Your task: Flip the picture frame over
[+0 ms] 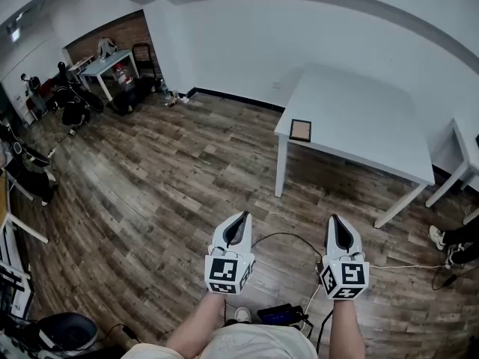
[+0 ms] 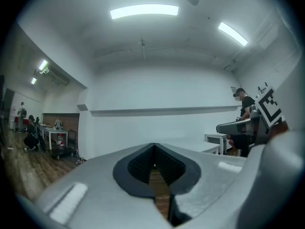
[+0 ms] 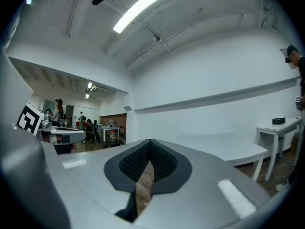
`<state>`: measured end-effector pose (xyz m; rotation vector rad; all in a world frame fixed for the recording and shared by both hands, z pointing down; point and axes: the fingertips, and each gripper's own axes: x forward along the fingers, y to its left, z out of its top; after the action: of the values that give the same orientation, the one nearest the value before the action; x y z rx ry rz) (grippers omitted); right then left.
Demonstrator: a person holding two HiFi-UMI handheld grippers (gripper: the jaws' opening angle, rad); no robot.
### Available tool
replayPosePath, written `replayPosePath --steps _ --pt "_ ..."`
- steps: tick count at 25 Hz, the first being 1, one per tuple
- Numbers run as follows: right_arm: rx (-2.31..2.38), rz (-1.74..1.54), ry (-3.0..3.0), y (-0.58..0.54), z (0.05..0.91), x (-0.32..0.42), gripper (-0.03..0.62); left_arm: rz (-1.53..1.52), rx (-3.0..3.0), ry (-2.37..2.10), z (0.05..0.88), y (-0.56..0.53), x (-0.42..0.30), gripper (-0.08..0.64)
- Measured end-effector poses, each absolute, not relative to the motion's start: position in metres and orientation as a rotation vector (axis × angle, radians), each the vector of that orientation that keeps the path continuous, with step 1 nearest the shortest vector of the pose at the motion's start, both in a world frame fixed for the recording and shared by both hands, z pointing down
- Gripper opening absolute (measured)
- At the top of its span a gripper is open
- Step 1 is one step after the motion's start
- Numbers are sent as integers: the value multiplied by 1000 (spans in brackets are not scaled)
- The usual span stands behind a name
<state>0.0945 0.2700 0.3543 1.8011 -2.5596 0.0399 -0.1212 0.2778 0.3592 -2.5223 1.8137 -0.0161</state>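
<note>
A small picture frame [image 1: 300, 130] with a dark border and brown middle lies flat near the left corner of a white table [image 1: 367, 118], well ahead of me. My left gripper [image 1: 239, 220] and right gripper [image 1: 334, 221] are held side by side over the wood floor, far short of the table. Both are shut with nothing between the jaws. In the left gripper view the left gripper [image 2: 154, 152] shows its tips touching, with the right gripper's marker cube [image 2: 268, 105] at the right. In the right gripper view the right gripper [image 3: 149, 143] is shut too.
Wood plank floor [image 1: 172, 193] lies between me and the table. A second white table [image 1: 470, 144] stands at the right, with a person's shoes [image 1: 438, 237] near it. Cables [image 1: 284, 238] run on the floor by my feet. Desks, chairs and bags [image 1: 75, 96] crowd the far left.
</note>
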Motion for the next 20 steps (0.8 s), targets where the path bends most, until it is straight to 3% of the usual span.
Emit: replayPosePath --steps 20 --pt "1731 69 -2620 283 363 147 23 -13 -2513 1827 358 292 -54 0"
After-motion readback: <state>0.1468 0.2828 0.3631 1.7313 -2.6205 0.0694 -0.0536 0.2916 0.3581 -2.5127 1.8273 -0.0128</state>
